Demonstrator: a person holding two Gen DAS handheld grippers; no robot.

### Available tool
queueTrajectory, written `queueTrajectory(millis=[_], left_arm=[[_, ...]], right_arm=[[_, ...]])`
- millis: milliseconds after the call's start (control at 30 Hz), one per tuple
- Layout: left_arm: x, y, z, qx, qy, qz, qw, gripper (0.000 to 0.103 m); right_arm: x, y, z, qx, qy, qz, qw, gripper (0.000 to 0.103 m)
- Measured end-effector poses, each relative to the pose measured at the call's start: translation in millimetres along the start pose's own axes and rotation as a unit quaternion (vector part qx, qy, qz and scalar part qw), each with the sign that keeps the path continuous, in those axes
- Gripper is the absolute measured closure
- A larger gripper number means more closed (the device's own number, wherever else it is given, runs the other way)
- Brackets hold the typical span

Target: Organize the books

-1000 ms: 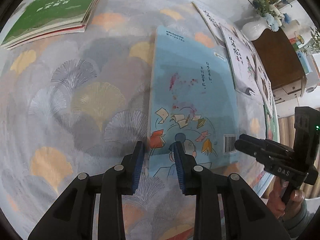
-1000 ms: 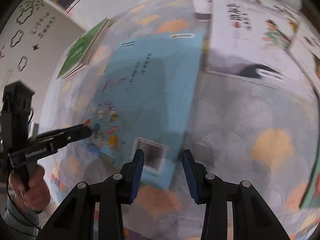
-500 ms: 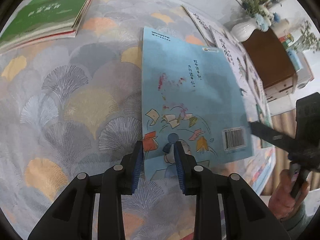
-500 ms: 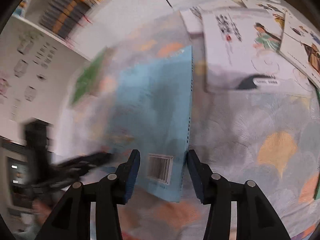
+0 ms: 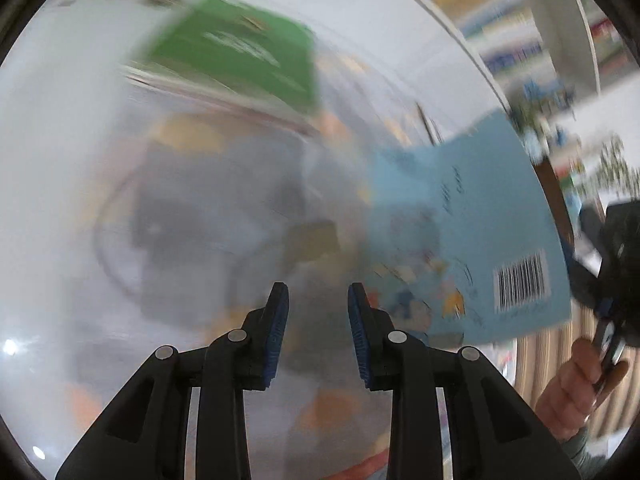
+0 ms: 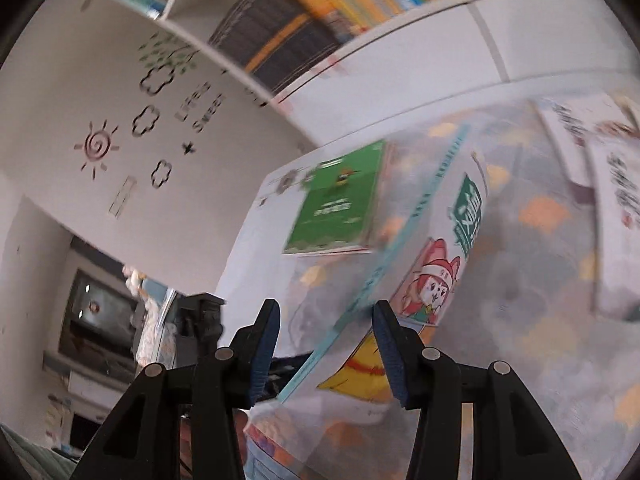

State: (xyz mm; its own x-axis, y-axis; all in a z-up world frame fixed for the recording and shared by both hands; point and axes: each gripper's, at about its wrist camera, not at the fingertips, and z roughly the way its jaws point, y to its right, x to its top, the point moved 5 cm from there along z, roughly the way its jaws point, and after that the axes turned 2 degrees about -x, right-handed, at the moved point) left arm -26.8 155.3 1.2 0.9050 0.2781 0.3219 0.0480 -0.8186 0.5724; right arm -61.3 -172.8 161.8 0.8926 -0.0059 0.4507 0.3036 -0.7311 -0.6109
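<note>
The blue book (image 5: 480,232) is up off the table at the right of the blurred left wrist view, barcode side towards me. My right gripper (image 5: 592,288) grips its lower right corner, with a hand (image 5: 576,392) below. In the right wrist view the blue book (image 6: 440,280) stands tilted. Its spine runs slantwise between the jaws of my right gripper (image 6: 326,316), and its cartoon front cover leans on the right finger. My left gripper (image 5: 318,300) is apart from the book, a narrow gap between its pads with nothing in it.
A stack of books with a green cover (image 5: 240,52) on top lies at the table's far corner (image 6: 340,208). White picture books (image 6: 612,208) lie on the fan-patterned tablecloth (image 6: 540,264) at the right. Behind the table stands a bookshelf (image 6: 320,12) full of books.
The blue book, flat on the table before, has been raised and tipped up on the right gripper's side. My left gripper has come off its near edge and swung left. Both views have swung upward.
</note>
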Motion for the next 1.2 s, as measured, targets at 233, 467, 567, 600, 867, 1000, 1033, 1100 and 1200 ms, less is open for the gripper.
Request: queueTrajectory(millis=[233, 467, 567, 600, 867, 1000, 1033, 1100, 1200], left_arm=[[27, -51, -51, 0.074, 0.054, -0.017, 0.9957, 0.077], [24, -61, -3, 0.098, 0.002, -0.013, 0.9951, 0.077], [27, -62, 4, 0.127, 0.010, 0.001, 0.9919, 0.077], [28, -60, 6, 0.126, 0.009, 0.007, 0.9920, 0.074], [38, -57, 16, 0.110, 0.004, 0.014, 0.9938, 0.072], [38, -57, 18, 0.108, 0.006, 0.010, 0.9941, 0.071], [38, -56, 18, 0.108, 0.006, 0.008, 0.9941, 0.071], [38, -56, 18, 0.109, 0.008, 0.002, 0.9941, 0.071], [36, -56, 17, 0.109, 0.007, 0.001, 0.9940, 0.071]], right_arm=[[-22, -26, 70, -0.002, -0.072, -0.017, 0.997, 0.053], [-64, 18, 110, -0.135, -0.119, -0.014, 0.983, 0.047], [-69, 33, 119, -0.172, -0.119, -0.008, 0.978, 0.058], [-68, 37, 121, -0.172, -0.117, -0.005, 0.978, 0.061], [-57, 38, 139, -0.191, -0.114, -0.017, 0.975, 0.070], [-56, 38, 150, -0.188, -0.122, -0.017, 0.974, 0.070], [-57, 38, 151, -0.187, -0.123, -0.018, 0.974, 0.070], [-55, 38, 155, -0.186, -0.124, -0.020, 0.974, 0.070], [-58, 40, 150, -0.183, -0.124, -0.014, 0.975, 0.070]])
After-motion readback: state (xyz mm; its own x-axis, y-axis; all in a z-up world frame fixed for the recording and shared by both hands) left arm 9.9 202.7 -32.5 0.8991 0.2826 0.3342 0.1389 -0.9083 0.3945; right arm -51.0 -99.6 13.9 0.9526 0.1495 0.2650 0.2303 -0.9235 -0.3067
